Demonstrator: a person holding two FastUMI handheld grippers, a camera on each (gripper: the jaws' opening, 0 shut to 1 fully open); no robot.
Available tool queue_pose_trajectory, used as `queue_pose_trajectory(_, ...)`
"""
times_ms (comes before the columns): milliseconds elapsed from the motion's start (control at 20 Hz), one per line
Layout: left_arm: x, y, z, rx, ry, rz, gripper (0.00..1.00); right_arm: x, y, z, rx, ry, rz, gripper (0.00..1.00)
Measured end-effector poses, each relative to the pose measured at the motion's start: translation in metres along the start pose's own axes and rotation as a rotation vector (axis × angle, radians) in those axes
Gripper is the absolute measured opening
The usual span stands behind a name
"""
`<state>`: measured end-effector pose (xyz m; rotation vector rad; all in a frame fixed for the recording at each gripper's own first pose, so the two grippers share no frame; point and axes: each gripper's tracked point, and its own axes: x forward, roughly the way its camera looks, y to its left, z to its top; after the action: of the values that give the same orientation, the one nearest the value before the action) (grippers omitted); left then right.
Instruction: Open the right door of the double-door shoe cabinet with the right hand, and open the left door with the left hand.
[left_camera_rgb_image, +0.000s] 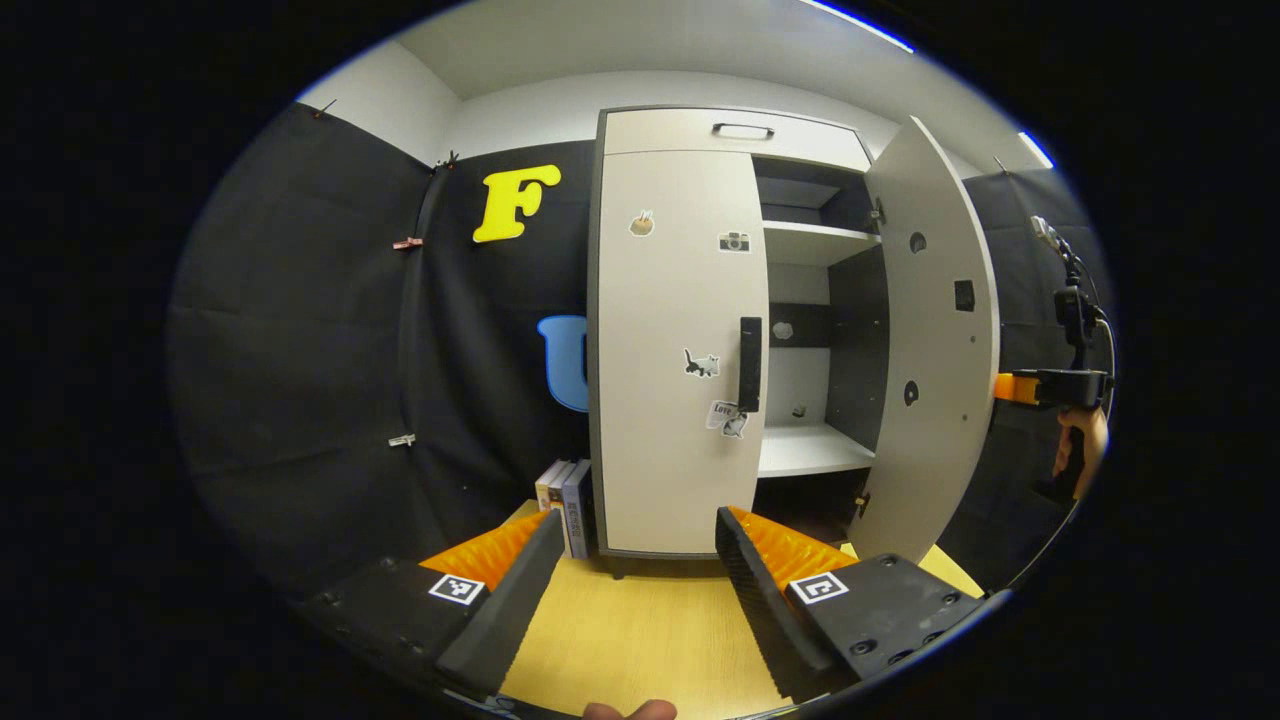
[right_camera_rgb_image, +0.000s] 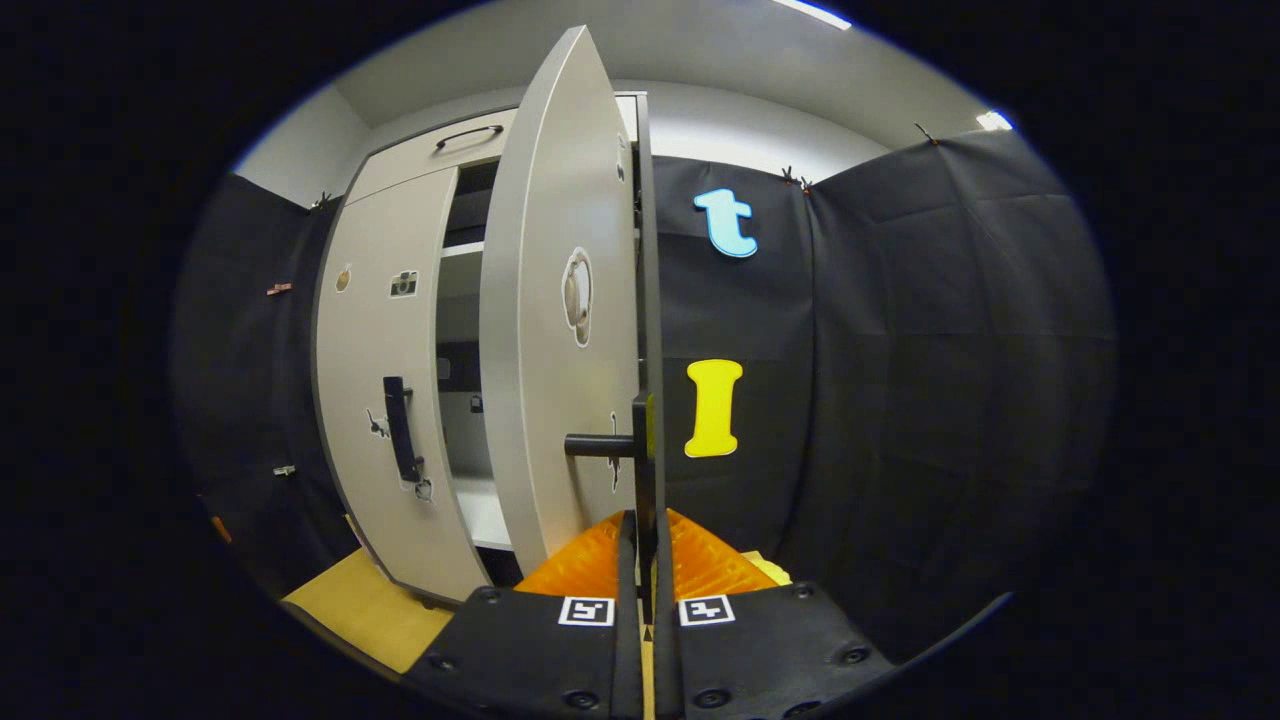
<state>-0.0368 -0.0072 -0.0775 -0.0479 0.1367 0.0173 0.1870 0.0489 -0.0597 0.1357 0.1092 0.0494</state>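
Note:
The shoe cabinet's left door (left_camera_rgb_image: 670, 350) is closed, its dark vertical handle (left_camera_rgb_image: 750, 365) on the inner edge. My left gripper (left_camera_rgb_image: 638, 520) hovers open in front of it, low and a short way off, with nothing between its fingers. The right door (left_camera_rgb_image: 930, 350) is swung wide open, showing the shelves (left_camera_rgb_image: 810, 450) inside. In the right gripper view that door (right_camera_rgb_image: 545, 330) is seen nearly edge-on, and my right gripper (right_camera_rgb_image: 647, 525) is shut on its bar handle (right_camera_rgb_image: 647, 450). The right gripper (left_camera_rgb_image: 1040, 388) and the hand (left_camera_rgb_image: 1085, 440) holding it peek out past the open door's edge.
A drawer with a handle (left_camera_rgb_image: 742, 130) tops the cabinet. A few books (left_camera_rgb_image: 565, 505) stand against the cabinet's left side on the wooden surface (left_camera_rgb_image: 640, 640). Black cloth walls close in on both sides and behind.

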Motion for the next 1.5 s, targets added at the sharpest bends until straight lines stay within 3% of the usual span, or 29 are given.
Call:
queue_pose_trajectory(50, 0.001, -0.005, 0.0, 0.0, 0.0, -0.008, 0.95, 0.002, -0.007, 0.001, 0.012, 0.001, 0.01, 0.05)
queue_pose_trajectory(250, 0.009, -0.024, 0.009, 0.015, -0.009, -0.038, 0.95, 0.001, -0.005, -0.003, 0.097, 0.034, 0.101, 0.08)
queue_pose_trajectory(600, 0.018, -0.038, 0.019, 0.035, -0.014, -0.03, 0.95, -0.002, -0.018, -0.005, 0.001, 0.011, 0.051, 0.08)
queue_pose_trajectory(1000, 0.034, -0.048, 0.032, 0.041, -0.036, -0.027, 0.95, -0.016, -0.025, 0.0, 0.009, 0.008, 0.021, 0.13)
queue_pose_trajectory(1200, 0.053, -0.065, 0.043, 0.035, -0.056, -0.061, 0.95, -0.041, -0.033, 0.013, 0.014, -0.019, 0.002, 0.19)
queue_pose_trajectory(1250, 0.06, -0.07, 0.046, 0.038, -0.058, -0.073, 0.95, -0.05, -0.035, 0.017, 0.018, -0.029, -0.003, 0.35)
queue_pose_trajectory(1300, 0.069, -0.077, 0.049, 0.04, -0.063, -0.09, 0.95, -0.054, -0.036, 0.021, 0.024, -0.035, -0.004, 0.34)
queue_pose_trajectory(1500, 0.118, -0.103, 0.059, 0.046, -0.067, -0.145, 0.93, -0.074, -0.033, 0.028, 0.014, -0.04, 0.003, 0.96)
